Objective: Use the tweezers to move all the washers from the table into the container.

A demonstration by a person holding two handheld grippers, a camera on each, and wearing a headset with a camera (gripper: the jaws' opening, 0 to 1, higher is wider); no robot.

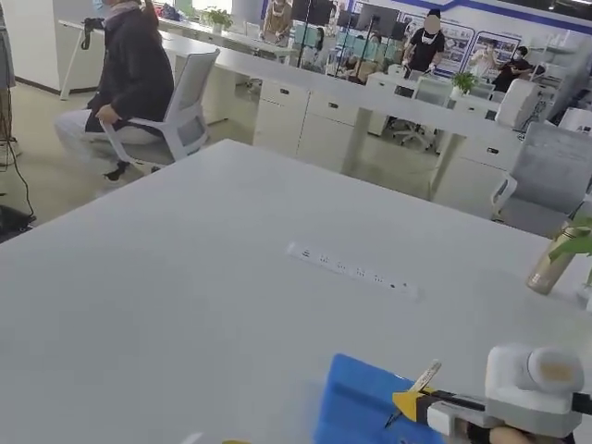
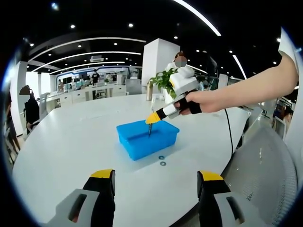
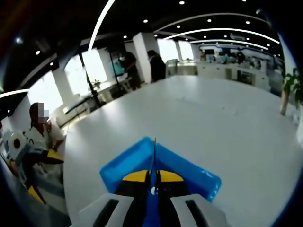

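**While my tweezers [image 2: 150,126] hang over the container [image 2: 142,144], washers [image 2: 162,157] wait outside**

My right gripper [image 3: 152,177] pinches the tweezers, tips down over the blue container. Two washers lie on the table [image 2: 71,142] just beside its wall, on the side toward my left gripper [image 2: 155,175], whose jaws stand spread.

A socket strip [image 1: 351,270] lies flat mid-frame in the head view, and a leafy plant in a tall vase [image 1: 553,257] stands at the right edge. Behind, a person in a dark top [image 1: 134,69] sits on a white office chair [image 1: 182,116] beside a long row of white desks [image 1: 370,104], where other people [image 1: 427,42] stand. In the left gripper view, a white pillar [image 2: 158,56] rises under curved ceiling light strips [image 2: 85,41].
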